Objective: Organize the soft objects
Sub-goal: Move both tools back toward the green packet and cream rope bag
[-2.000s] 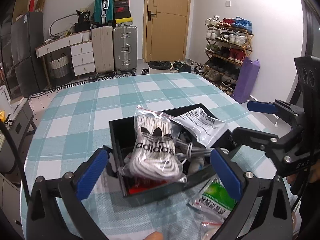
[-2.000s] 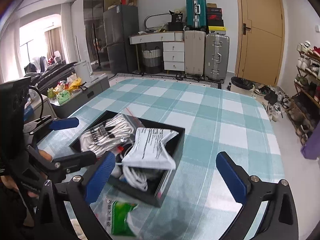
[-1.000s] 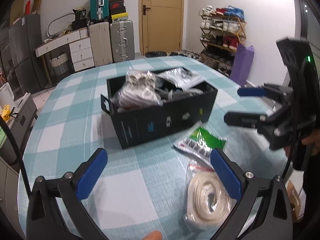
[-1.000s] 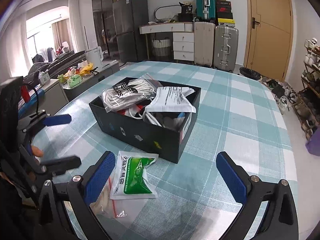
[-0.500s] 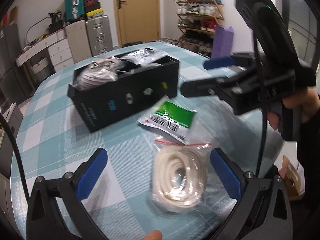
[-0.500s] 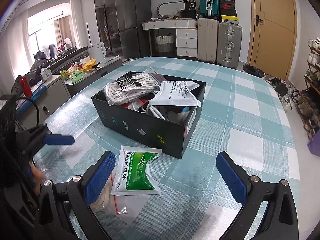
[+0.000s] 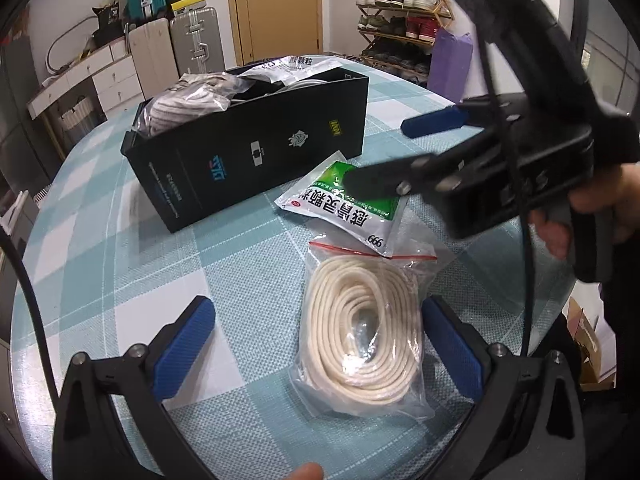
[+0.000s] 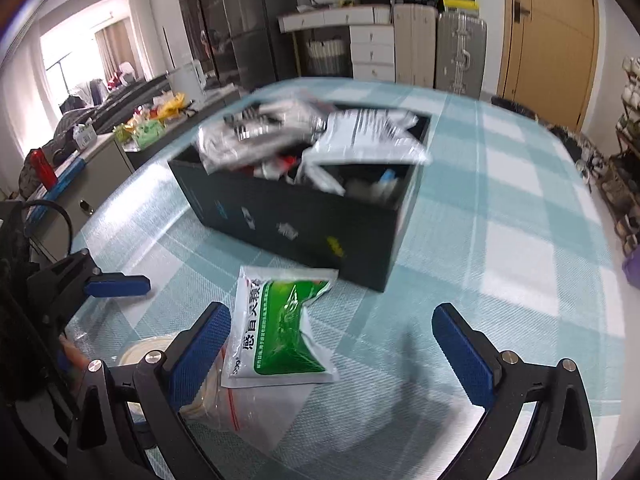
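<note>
A clear bag of coiled cream rope (image 7: 362,332) lies on the checked tablecloth, between the open blue pads of my left gripper (image 7: 318,344). A green and white sachet (image 7: 348,204) lies just beyond it, overlapping the bag's top edge. My right gripper (image 7: 384,152) hovers open over the sachet. In the right wrist view my right gripper (image 8: 332,352) is open, with the sachet (image 8: 280,332) by its left pad and the rope bag (image 8: 200,392) partly hidden beneath. A black box (image 7: 248,152) holds bagged cords and packets.
The box (image 8: 304,220) stands on the round table (image 7: 100,264). Its edge curves close on the right (image 7: 560,300). Suitcases (image 7: 192,48), drawers, a door and a shoe rack (image 7: 400,20) stand beyond. The left gripper (image 8: 112,284) shows at the left of the right wrist view.
Both grippers have pulled back from the box and dropped toward the near table edge. My left gripper now frames the rope bag. My right gripper has moved lower over the sachet.
</note>
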`<state>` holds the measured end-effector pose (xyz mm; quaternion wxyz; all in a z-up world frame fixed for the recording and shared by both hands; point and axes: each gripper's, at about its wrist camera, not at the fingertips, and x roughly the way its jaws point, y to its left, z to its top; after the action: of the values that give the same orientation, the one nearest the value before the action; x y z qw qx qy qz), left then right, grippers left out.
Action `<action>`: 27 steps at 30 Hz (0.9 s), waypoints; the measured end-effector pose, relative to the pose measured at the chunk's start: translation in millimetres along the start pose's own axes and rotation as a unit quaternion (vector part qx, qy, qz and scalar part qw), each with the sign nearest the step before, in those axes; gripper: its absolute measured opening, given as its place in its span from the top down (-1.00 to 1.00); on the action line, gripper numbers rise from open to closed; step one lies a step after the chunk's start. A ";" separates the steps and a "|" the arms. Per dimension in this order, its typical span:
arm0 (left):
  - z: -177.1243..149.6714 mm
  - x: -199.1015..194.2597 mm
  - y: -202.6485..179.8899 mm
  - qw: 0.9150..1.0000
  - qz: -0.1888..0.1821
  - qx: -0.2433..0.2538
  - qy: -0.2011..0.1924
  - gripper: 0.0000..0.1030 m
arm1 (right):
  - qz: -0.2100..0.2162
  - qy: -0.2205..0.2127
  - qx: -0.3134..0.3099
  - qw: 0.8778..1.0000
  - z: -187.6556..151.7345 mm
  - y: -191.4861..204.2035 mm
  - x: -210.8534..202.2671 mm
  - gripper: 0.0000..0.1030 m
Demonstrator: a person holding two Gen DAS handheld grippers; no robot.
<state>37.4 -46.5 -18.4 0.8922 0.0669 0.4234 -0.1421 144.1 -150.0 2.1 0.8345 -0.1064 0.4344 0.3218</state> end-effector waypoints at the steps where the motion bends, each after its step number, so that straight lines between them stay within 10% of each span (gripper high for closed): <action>1: -0.7 0.8 0.6 1.000 -0.002 -0.001 0.000 -1.00 | -0.002 0.007 0.002 1.000 -0.4 1.8 4.7 -0.99; 27: -8.1 7.8 -2.9 1.000 -0.017 0.005 0.010 -0.91 | -0.064 0.047 0.024 0.997 -13.1 -40.3 10.2 -0.99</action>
<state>35.1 -48.8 -29.6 0.8851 0.0658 0.4327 -0.1583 165.2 -182.4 -18.0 0.8344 -0.1290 0.4731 0.2515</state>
